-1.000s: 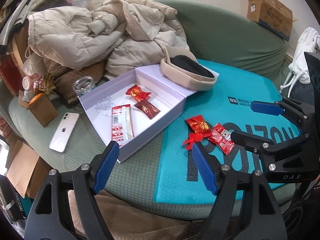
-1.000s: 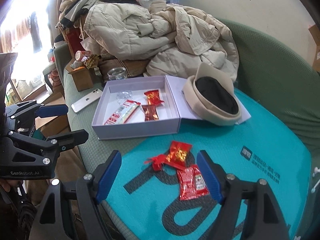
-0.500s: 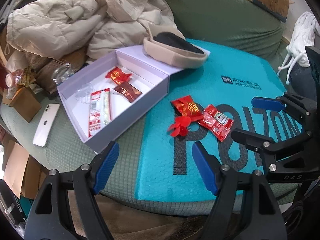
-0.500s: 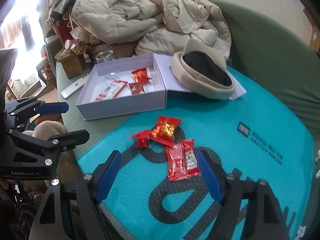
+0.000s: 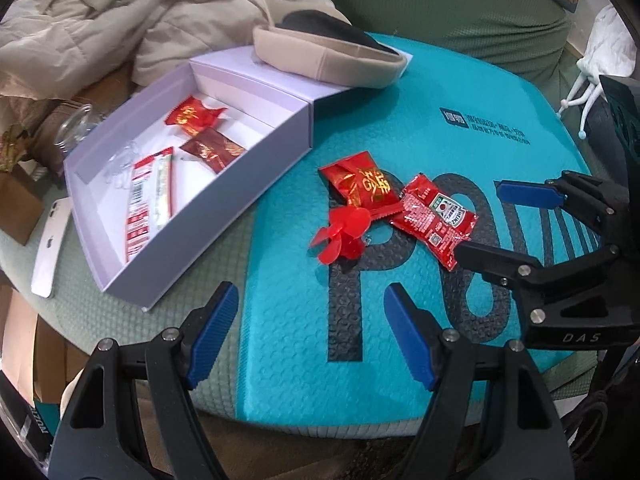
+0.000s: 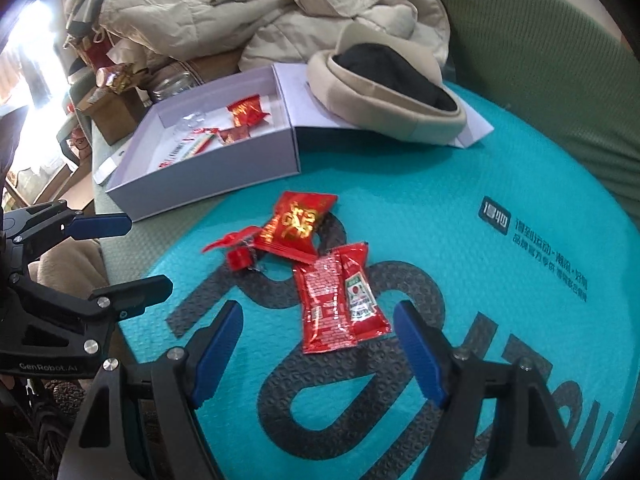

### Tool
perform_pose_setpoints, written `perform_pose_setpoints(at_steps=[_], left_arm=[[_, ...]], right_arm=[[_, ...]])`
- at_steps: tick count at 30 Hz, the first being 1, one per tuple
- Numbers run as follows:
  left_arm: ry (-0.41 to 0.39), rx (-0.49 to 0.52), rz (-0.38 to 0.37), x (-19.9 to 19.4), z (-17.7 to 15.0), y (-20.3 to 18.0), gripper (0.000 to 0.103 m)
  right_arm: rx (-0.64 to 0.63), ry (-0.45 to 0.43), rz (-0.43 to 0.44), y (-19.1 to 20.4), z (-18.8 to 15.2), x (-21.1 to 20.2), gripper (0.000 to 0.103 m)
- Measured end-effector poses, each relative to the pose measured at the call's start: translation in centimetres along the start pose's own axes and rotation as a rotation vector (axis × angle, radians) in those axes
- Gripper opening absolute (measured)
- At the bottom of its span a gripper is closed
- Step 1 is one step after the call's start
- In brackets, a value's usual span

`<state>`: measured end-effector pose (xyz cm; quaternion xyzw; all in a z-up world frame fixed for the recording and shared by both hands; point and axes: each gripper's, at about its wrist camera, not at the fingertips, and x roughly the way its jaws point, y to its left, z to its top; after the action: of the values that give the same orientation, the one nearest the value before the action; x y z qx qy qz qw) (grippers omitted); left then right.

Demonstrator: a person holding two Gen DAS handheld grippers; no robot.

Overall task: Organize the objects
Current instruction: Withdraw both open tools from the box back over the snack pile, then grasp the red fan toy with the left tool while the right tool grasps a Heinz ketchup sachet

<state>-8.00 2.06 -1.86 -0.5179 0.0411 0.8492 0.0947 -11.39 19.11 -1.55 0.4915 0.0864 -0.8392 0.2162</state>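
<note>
Tools first: left tool (image 5: 310,334) and right tool (image 6: 318,350) both gape wide, nothing between the blue pads. Against a second ago, both have dropped lower and closer over the teal mat (image 5: 460,152). Just beyond the right tool, ketchup sachets (image 6: 342,300); touching them, a red candy packet (image 6: 298,226) and a small red fan (image 5: 340,236). Farther, the open white box (image 5: 276,156) already holds several packets. Likely next: picking up a sachet.
</note>
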Motion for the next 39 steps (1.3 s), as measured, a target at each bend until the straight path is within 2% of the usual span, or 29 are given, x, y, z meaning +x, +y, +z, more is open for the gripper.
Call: perform_pose_setpoints(at_steps=[10,16,23,26,27,28,30,34,39], left_arm=[[0.041,0.012,-0.068,3.4,1.4,-0.4,0.074],[0.011,0.049,-0.100,3.9,2.1,-0.5,0.074],[0.022,0.002,-0.146,5.2,3.0,1.0,0.074],[0.026,-0.015,-0.174,5.6,3.1,1.4,0.063],[0.043,-0.014,-0.192,5.8,3.0,1.3,0.055],[0.049,-0.011,-0.200,6.0,3.0,1.3,0.050],[0.048,-0.008,-0.213,6.2,3.1,1.2,0.046],[0.033,0.002,-0.240,6.3,3.4,1.1,0.036],[0.059,-0.002,-0.230,7.4,3.6,1.2,0.034]], right_arm=[[0.066,0.057,-0.019,-2.5,0.2,2.6,0.078],[0.086,0.075,-0.016,-3.1,0.9,3.8,0.078],[0.097,0.087,-0.010,-3.3,1.6,4.8,0.075],[0.102,0.092,-0.011,-3.4,2.2,5.4,0.072],[0.098,0.093,-0.013,-3.4,2.3,5.5,0.065],[0.096,0.091,-0.012,-3.4,2.3,5.5,0.050],[0.109,0.093,-0.009,-3.8,2.4,5.7,0.034],[0.133,0.107,0.003,-4.5,2.1,6.1,0.024],[0.109,0.118,-0.001,-4.3,1.9,6.2,0.024]])
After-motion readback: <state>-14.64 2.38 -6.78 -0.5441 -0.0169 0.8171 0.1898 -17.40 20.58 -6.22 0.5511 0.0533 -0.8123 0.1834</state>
